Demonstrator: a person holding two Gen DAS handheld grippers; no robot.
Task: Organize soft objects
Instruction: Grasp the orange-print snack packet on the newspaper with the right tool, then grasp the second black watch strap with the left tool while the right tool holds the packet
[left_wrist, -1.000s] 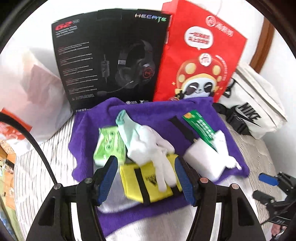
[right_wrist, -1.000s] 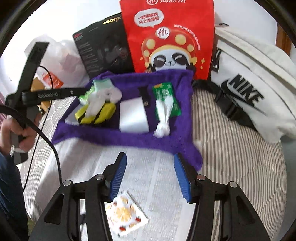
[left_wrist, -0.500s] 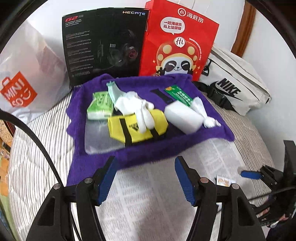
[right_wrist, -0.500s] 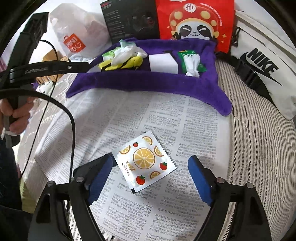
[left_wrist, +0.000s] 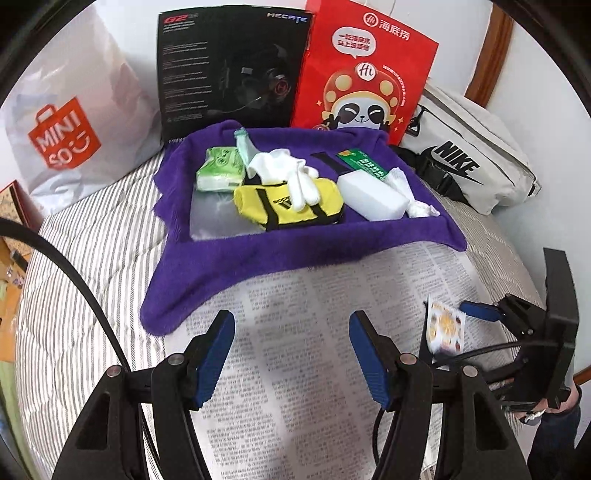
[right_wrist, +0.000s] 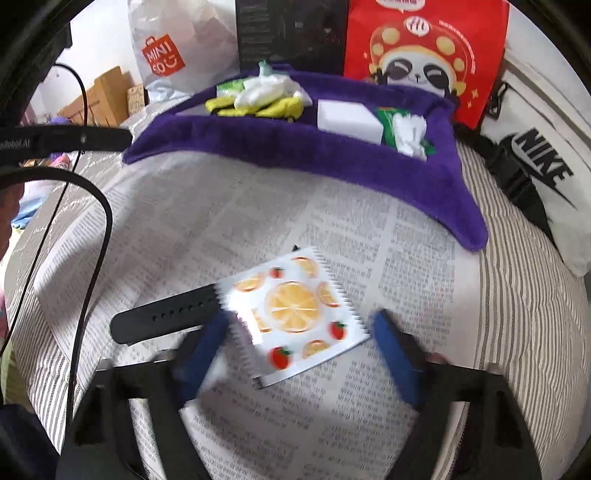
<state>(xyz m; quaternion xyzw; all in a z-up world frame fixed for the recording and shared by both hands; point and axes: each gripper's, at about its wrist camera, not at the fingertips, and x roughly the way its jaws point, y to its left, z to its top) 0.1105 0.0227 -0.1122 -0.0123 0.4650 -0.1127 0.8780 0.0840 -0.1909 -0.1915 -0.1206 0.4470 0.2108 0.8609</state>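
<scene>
A purple towel (left_wrist: 258, 254) lies on the bed and holds a yellow pouch (left_wrist: 291, 210), white gloves (left_wrist: 291, 173), a green tissue pack (left_wrist: 219, 170), a white block (left_wrist: 373, 192) and a green packet (left_wrist: 362, 162). The towel (right_wrist: 332, 155) also shows in the right wrist view. A white sachet with orange and tomato prints (right_wrist: 295, 314) lies on newspaper between the open fingers of my right gripper (right_wrist: 303, 354); its left edge touches the left finger. A black strap (right_wrist: 166, 317) lies beside the sachet. My left gripper (left_wrist: 291, 350) is open and empty over the newspaper, short of the towel. The sachet (left_wrist: 445, 326) shows there at the right.
A Miniso bag (left_wrist: 70, 133), a black headset box (left_wrist: 229, 70) and a red panda bag (left_wrist: 365, 74) stand behind the towel. A white Nike bag (left_wrist: 469, 162) lies at the right. Newspaper (left_wrist: 295, 369) covers the striped bedding (left_wrist: 81, 258). A black cable (right_wrist: 92, 229) runs at the left.
My left gripper has drawn back from the yellow pouch to over the newspaper. My right gripper has moved forward and down, so the sachet now lies between its fingers.
</scene>
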